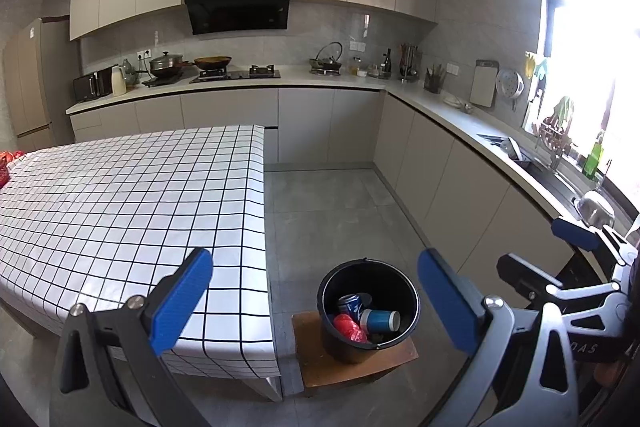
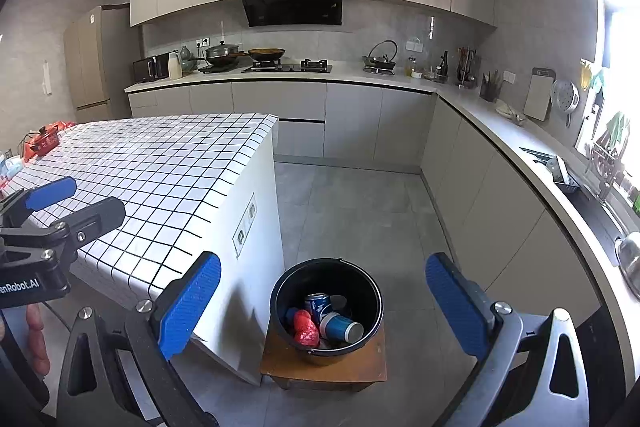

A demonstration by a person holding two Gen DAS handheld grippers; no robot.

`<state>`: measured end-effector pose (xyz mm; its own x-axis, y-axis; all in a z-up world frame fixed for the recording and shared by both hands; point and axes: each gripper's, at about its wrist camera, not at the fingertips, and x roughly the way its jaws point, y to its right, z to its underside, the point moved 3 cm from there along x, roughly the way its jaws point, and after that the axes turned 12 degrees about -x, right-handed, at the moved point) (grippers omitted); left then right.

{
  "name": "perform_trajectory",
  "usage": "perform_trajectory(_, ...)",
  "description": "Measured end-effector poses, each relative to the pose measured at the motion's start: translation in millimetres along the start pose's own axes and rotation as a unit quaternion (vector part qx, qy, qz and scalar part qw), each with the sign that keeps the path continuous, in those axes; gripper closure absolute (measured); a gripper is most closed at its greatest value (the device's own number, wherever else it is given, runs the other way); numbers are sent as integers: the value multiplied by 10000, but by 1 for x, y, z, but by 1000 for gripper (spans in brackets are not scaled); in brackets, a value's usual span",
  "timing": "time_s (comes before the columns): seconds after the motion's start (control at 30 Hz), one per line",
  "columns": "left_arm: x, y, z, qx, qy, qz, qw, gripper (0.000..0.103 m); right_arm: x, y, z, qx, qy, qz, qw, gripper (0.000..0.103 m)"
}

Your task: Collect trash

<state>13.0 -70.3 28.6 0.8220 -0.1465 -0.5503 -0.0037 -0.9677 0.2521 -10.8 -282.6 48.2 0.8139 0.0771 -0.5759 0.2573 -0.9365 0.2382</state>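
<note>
Grey kitchen cabinets line the back and right walls, with a fridge (image 2: 90,63) far left and a black hood (image 2: 294,1) over the stove. At the left of both views stands the surface (image 1: 120,195) under a white cloth with a black grid; its top is bare except for red items (image 2: 44,141) at the far left end. The left gripper (image 1: 316,303) hangs above the near corner of that surface, its blue-padded fingers (image 1: 182,301) spread wide with nothing between them. Just right of the surface's end, on the grey tiled floor, sits a small brown wooden stool (image 2: 324,367), and on it stands a black bucket (image 2: 280,291). The trash lies inside the bucket: a blue can (image 2: 318,307), a crumpled red wrapper (image 2: 306,329) and a blue paper cup (image 2: 342,327) lying on its side, all touching one another. The right gripper (image 2: 324,307) hovers above the bucket, its fingers (image 2: 458,303) also spread wide and empty. In the right wrist view a hand (image 2: 36,339) shows at the left edge, holding the left gripper's handle. Along the right wall runs a counter with a sink (image 1: 592,211) beneath a bright window (image 1: 580,39).
</note>
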Motion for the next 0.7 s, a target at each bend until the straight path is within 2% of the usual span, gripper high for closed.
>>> perform_trajectory(0.7, -5, 0, 2, 9, 40, -46, 10000, 0, -1, -1, 2, -4, 26, -31, 10000, 0)
